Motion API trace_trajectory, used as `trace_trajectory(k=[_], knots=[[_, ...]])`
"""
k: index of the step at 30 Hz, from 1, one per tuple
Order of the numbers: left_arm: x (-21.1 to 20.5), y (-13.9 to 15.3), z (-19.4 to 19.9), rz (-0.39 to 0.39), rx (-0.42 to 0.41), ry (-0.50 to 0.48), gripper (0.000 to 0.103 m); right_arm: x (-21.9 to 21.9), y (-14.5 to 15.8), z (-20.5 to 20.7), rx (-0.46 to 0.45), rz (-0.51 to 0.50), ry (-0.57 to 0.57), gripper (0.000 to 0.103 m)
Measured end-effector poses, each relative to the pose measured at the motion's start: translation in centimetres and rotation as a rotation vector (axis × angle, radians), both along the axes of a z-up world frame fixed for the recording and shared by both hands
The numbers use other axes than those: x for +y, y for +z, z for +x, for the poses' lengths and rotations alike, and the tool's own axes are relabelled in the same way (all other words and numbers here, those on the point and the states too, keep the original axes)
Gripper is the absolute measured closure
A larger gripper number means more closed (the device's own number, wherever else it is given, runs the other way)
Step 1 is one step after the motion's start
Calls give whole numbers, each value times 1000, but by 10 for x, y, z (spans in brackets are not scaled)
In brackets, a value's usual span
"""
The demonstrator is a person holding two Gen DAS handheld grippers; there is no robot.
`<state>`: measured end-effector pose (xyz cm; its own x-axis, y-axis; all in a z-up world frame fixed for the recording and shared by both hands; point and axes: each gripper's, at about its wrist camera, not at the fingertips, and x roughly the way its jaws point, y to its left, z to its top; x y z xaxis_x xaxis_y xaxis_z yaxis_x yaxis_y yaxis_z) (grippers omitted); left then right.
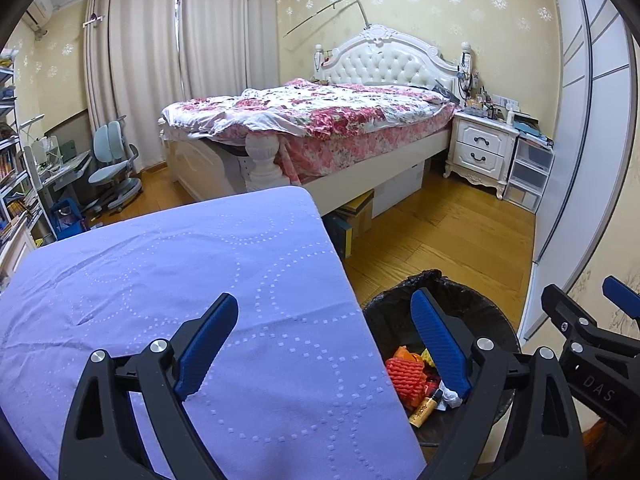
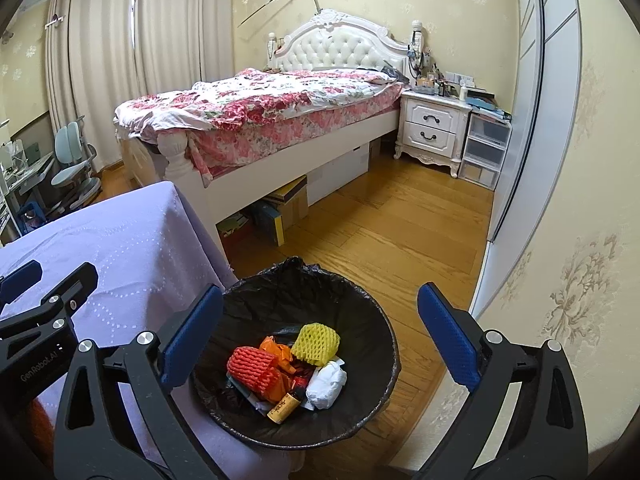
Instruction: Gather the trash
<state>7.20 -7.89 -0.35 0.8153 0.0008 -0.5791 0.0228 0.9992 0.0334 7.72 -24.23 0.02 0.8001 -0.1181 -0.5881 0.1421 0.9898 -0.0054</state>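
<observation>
A bin lined with a black bag (image 2: 360, 296) stands on the wooden floor beside a table under a lilac cloth (image 2: 120, 240). In it lie a red foam net (image 2: 254, 368), a yellow foam net (image 2: 316, 342), an orange wrapper (image 2: 276, 350), a white paper wad (image 2: 326, 384) and a small brown bottle (image 2: 284, 404). My right gripper (image 2: 320, 292) hangs open above the bin with nothing between its fingers. My left gripper (image 1: 322, 300) is open and empty over the table's right edge (image 1: 160, 280). The bin (image 1: 400, 308) shows partly behind its right finger.
A bed with a floral cover (image 2: 260, 112) stands beyond, with boxes (image 2: 288, 204) under it. A white nightstand (image 2: 432, 128) and plastic drawers (image 2: 484, 148) sit at the back right. A wardrobe door (image 2: 520, 160) and a papered wall close the right side. Bare floor (image 2: 380, 232) lies past the bin.
</observation>
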Motion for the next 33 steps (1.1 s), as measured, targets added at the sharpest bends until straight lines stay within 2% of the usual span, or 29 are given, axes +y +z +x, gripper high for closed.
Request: trace_trajectory(k=[20, 33], knots=[[28, 31, -45, -26, -82, 28, 13, 27, 27, -38, -39, 18, 60, 5], [47, 43, -80, -36, -124, 49, 13, 47, 45, -78, -84, 29, 111, 5]])
